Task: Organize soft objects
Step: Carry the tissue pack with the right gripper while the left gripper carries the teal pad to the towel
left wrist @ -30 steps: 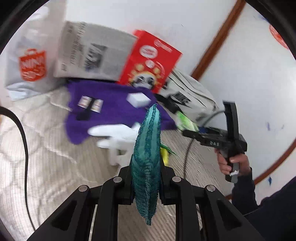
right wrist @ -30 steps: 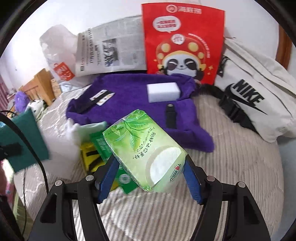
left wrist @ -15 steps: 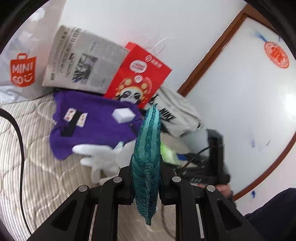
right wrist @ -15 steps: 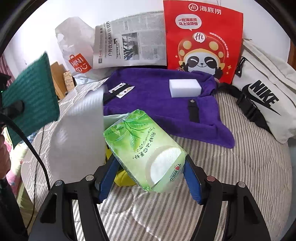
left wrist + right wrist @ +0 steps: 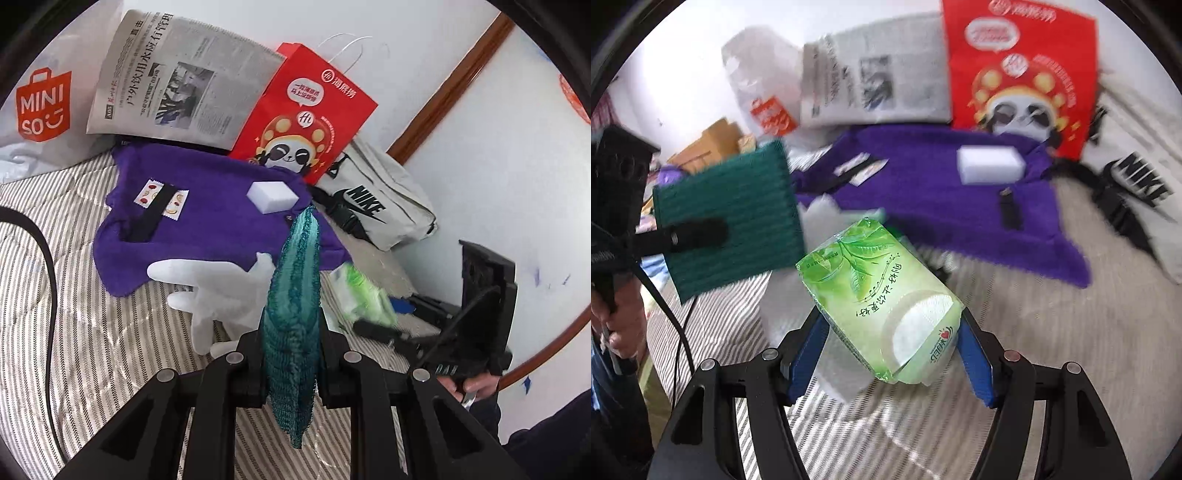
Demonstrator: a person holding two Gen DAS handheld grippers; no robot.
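Left wrist view: the left gripper point(image 5: 291, 365) pinches a teal knitted cloth point(image 5: 295, 306) edge-on — long axis running away toward the purple towel point(image 5: 207, 229). The right gripper point(image 5: 892, 354) clamps a green tissue pack point(image 5: 879, 302) — lengthwise tilted up-left above the striped bed point(image 5: 1034, 369).

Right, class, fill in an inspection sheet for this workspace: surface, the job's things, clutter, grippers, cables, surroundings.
Surface: striped quilted bedcover, rumpled.
Job's things: teal knitted cloth and green tissue pack, both held off the bed; purple towel spread flat with a white sponge block on it; white glove at its front edge.
Clutter: newspaper, red panda bag, Miniso bag and Nike bag along the wall.
Grippers: left gripper shut on the cloth; right gripper shut on the pack.
Cables: black cable across the bedcover.
Surroundings: white wall with wooden trim.
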